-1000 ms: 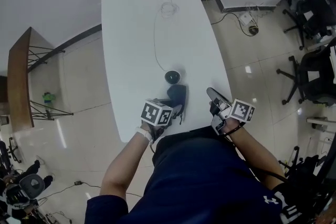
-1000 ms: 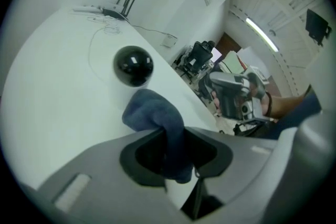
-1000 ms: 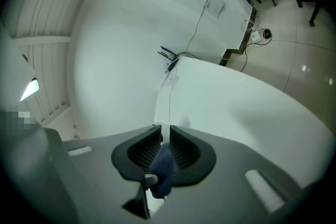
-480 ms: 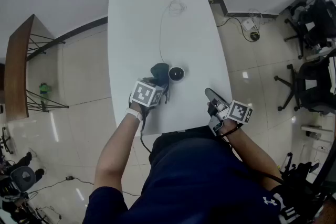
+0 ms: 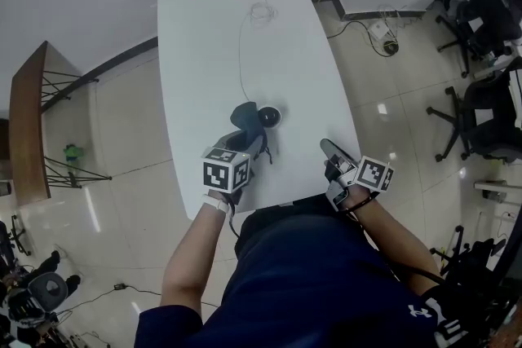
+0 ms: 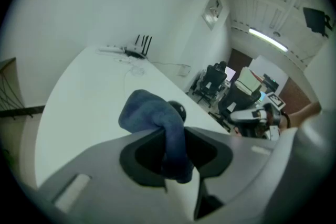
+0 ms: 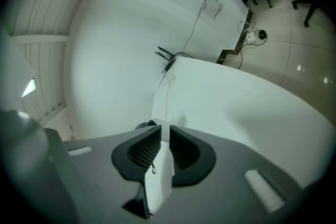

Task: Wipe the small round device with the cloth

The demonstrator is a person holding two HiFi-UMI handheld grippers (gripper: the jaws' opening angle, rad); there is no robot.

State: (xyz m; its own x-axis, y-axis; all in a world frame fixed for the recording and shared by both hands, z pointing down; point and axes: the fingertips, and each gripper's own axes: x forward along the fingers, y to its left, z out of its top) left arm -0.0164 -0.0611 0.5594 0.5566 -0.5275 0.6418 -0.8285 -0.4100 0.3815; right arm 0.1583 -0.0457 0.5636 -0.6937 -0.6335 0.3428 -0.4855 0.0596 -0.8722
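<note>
The cloth [image 5: 242, 116] looked soft, light and limp, so it was best pinched at a bunched fold. The left hand-held gripper [image 5: 247, 149] had its jaws clamped on such a fold, with the free end bulging out ahead. The small round device [image 5: 270, 116], dark and probably light and smooth, stood on the white counter [image 5: 204, 53] just beside the cloth, and it might slide under wiping. The right hand-held gripper [image 5: 328, 149] was at the counter's near edge, jaws almost together with only a narrow gap, holding nothing.

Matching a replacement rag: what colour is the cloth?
Dark blue cloth, clearest in the left gripper view.
</note>
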